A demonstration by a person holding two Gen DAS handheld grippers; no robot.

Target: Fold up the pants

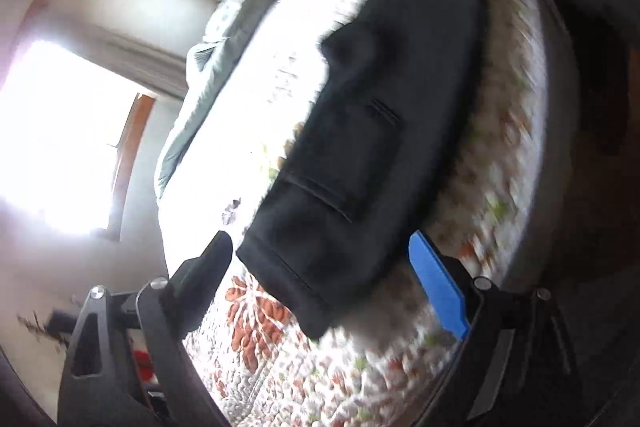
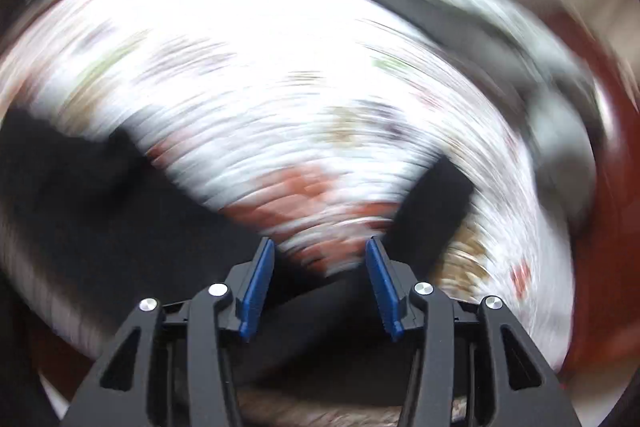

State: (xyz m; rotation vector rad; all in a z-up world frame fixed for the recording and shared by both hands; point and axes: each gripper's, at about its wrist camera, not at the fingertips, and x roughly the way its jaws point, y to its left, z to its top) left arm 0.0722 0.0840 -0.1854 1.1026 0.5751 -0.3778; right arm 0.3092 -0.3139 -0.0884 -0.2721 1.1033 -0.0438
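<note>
Black fabric pants [image 1: 360, 131] lie lengthwise on a white quilted bedspread with red-orange and green flowers [image 1: 280, 359], straight ahead of the left gripper [image 1: 320, 247]. Its jaws stand wide, the near pants edge between the fingertips, nothing pinched. Right gripper [image 2: 320, 247] — jaws apart, blue pads [image 2: 256, 295] bare; dark cloth to either side and beneath, view heavily smeared. Crumpled grey blanket [image 1: 208, 67] ahead-left of the left gripper.
</note>
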